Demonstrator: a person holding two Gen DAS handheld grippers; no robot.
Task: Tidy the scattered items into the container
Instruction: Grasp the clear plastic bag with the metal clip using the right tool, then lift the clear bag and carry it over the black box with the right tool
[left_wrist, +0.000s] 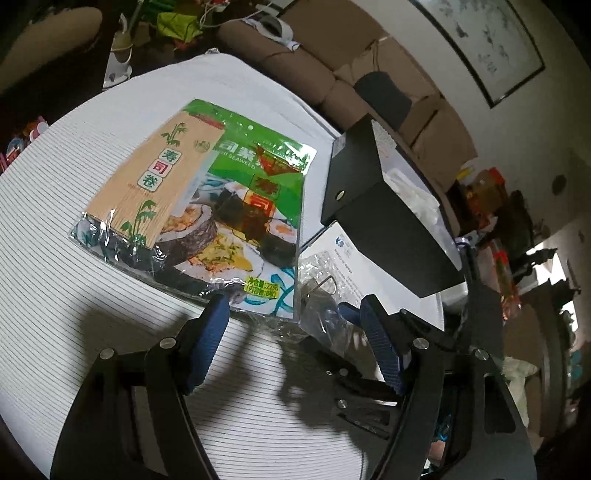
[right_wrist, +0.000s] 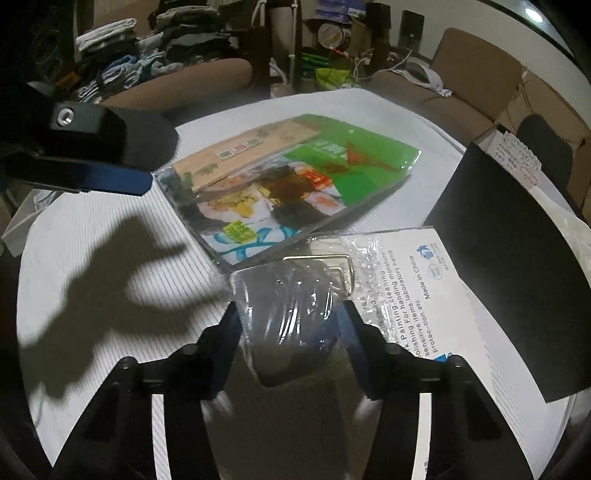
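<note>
A sushi seaweed pack (left_wrist: 207, 199) (right_wrist: 288, 177) with a bamboo mat lies flat on the white striped cloth. My left gripper (left_wrist: 293, 325) stands open just short of the pack's near edge, with nothing between its fingers. In the right wrist view its blue fingertip (right_wrist: 142, 184) shows at the upper left. A clear plastic packet (right_wrist: 288, 295) (left_wrist: 317, 306) with a dark item and wire clips inside sits between my right gripper's (right_wrist: 289, 310) fingers. Both pads lie against the packet's sides. The black box (left_wrist: 369, 206) (right_wrist: 517, 258) stands open at the right.
A white printed packet (right_wrist: 424, 295) lies flat under the clear packet and partly under the black box. White crumpled material (left_wrist: 413, 192) shows inside the box. Sofas, cardboard boxes and piled clothes surround the table (left_wrist: 74, 221). Gripper shadows fall on the cloth at the left.
</note>
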